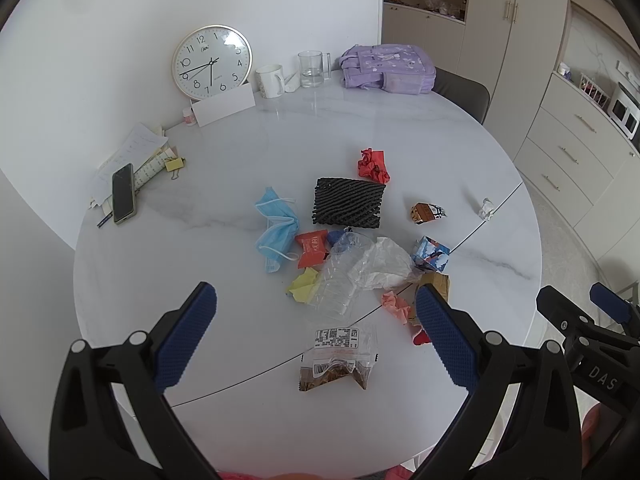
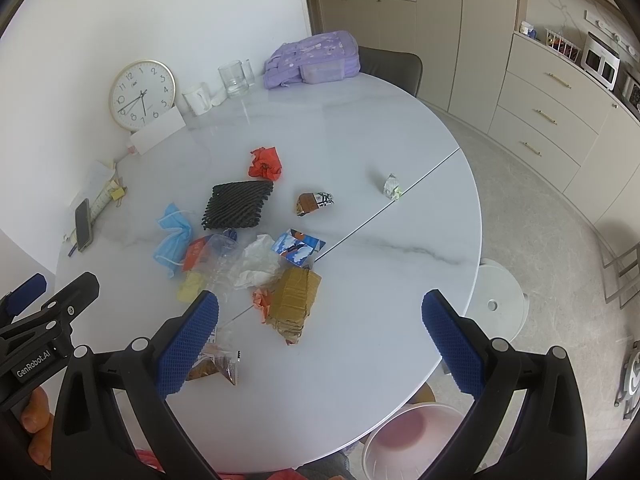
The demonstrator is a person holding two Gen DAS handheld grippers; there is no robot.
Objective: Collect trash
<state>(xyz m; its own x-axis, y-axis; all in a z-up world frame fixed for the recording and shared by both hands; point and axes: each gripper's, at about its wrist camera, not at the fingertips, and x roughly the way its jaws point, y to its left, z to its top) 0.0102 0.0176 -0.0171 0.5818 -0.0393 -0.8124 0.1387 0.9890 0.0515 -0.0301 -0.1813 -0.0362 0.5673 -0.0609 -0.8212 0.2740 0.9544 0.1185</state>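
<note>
Standing below the table's (image 2: 400,128) edge, a pink bin (image 2: 404,436) looks empty; both jaws gape wide, holding nothing.

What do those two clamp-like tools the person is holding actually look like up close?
Each is a black plastic frame forking into two fingers, with round silver rivets at the joints. The left gripper and right gripper carry blue pads with a knobbly grid texture. White lettering marks the bodies: "GenRobot.AI" on the left one, "DAS" on the right. No cables show.
</note>
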